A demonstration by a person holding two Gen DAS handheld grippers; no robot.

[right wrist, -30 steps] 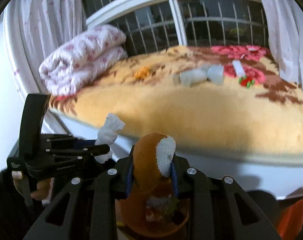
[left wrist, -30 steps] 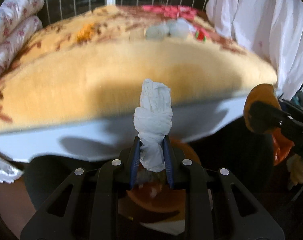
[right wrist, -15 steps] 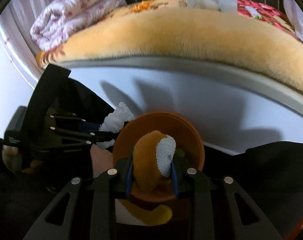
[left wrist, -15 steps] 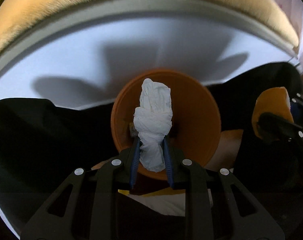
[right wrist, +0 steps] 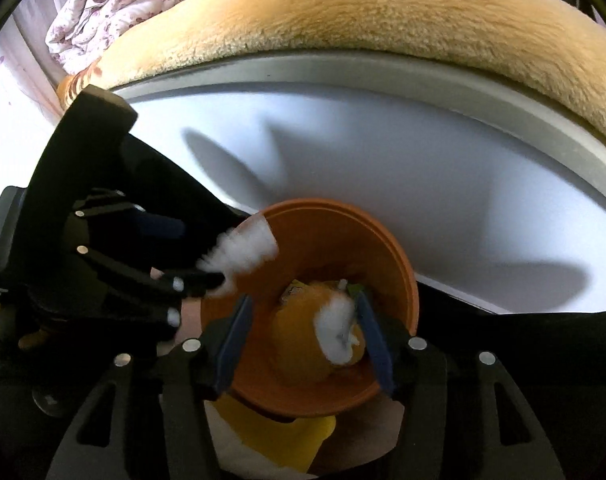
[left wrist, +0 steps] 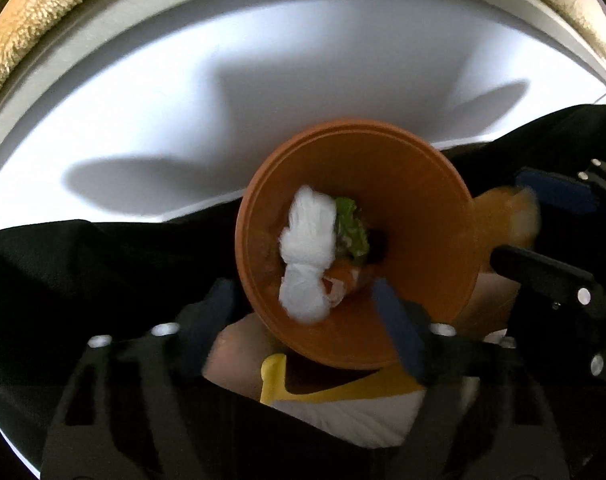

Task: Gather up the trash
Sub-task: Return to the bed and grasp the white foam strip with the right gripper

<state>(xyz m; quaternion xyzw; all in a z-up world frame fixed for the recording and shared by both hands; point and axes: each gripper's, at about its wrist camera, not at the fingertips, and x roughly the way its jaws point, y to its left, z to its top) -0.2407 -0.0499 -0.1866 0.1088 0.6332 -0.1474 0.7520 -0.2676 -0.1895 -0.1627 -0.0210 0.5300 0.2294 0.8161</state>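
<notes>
Step in hand: the drop. Both grippers sit over the orange bin (left wrist: 423,216), and both loads look freshly let go.

Left gripper (left wrist: 303,316): jaws spread wide, nothing pinched. The white tissue wad (left wrist: 309,256) is blurred just beyond the tips, inside the bin mouth, seemingly mid-fall. Under it, earlier trash: a green scrap (left wrist: 351,228) and some orange-and-white bits, too smeared to name.

Right gripper (right wrist: 303,336): jaws likewise spread. The orange peel (right wrist: 303,340), white pith showing, lies between the fingers with a gap on each side; I judge it released, dropping into the bin, though blur leaves contact on the right side uncertain.

Below the bin, something yellow and white (right wrist: 275,436); cannot identify.

Farther out: white bed side panel (right wrist: 383,160) behind the bin, then the tan fleece blanket (right wrist: 383,12) on top, and a folded floral quilt (right wrist: 115,4) at the far left.

Next move, as I read it: lift both grippers clear of the bin, jaws left apart, and turn back toward the bed to look for remaining trash. No trash on the blanket is visible from these views.
</notes>
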